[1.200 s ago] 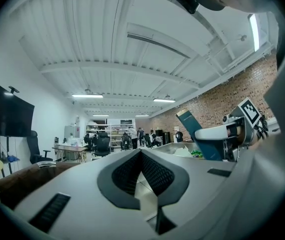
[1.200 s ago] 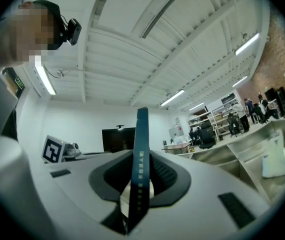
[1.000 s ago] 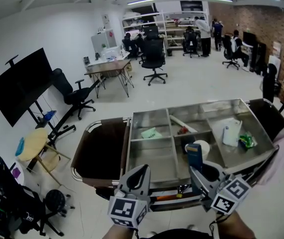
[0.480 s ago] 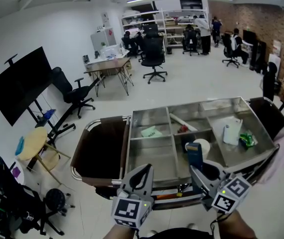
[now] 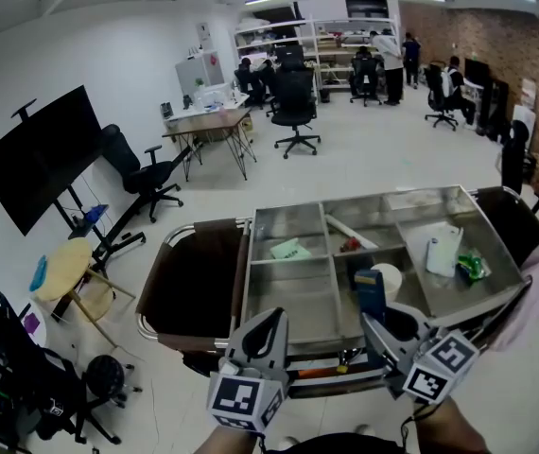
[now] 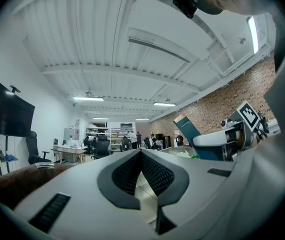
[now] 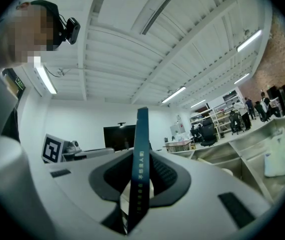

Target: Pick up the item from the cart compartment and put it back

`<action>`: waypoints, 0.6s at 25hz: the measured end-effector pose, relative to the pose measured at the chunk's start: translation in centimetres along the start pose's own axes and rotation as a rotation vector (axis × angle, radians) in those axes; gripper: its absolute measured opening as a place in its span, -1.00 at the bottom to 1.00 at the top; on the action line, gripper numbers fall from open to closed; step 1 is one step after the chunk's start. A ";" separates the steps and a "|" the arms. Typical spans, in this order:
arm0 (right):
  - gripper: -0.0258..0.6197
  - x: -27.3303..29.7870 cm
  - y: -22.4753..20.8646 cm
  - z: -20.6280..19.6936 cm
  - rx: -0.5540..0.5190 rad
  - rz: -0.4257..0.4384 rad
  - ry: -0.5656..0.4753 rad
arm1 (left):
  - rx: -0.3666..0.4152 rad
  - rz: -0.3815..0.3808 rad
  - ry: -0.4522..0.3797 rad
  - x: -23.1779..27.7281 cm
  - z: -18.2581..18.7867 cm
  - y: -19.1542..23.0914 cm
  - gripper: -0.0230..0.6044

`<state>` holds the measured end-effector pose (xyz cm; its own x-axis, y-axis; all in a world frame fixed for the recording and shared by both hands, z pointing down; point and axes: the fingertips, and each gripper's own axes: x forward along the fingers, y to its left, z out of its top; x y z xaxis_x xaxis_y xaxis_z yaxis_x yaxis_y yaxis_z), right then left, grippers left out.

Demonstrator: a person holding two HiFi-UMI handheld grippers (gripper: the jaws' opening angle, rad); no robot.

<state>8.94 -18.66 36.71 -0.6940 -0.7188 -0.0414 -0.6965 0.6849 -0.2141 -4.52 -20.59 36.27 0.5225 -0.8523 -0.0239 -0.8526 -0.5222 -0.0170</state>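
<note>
Left gripper [image 6: 140, 152] fills lower frame, jaws tip to tip, nothing between them, sliver of floor showing below tips. Right gripper [image 6: 205, 142] just beside it at right, marker cube [image 6: 249, 116] on top, blue box [image 6: 188, 133] tilted in its grip. Black screen [image 6: 5, 109] on left wall, office chair [image 6: 32, 146] under it. Brick wall [image 6: 222, 101] at right. People and desks far back, small. Ceiling strip lights [image 6: 87, 98] on.

TV: a big black screen [image 5: 38, 164] on a stand by the left wall.
Chairs: one black chair on wheels [image 5: 137, 173] near the TV, another [image 5: 293, 102] farther back.
Desk: a desk [image 5: 208, 121] with stuff on top, between the two chairs.
Stool: a round yellow seat [image 5: 66, 272], leaning over.
Back: shelves [image 5: 340, 45] and people [image 5: 388, 55].
Wall: red bricks [image 5: 496, 31] on the right.
</note>
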 end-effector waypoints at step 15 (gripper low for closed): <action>-0.62 0.1 -0.1 0.7 0.001 -0.006 -0.010 | 0.030 0.008 0.000 -0.4 0.0 0.0 -0.93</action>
<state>9.05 -18.83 36.05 -0.6881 -0.7239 -0.0499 -0.7004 0.6806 -0.2151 -4.70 -20.27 36.26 0.5154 -0.8566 -0.0242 -0.8565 -0.5140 -0.0470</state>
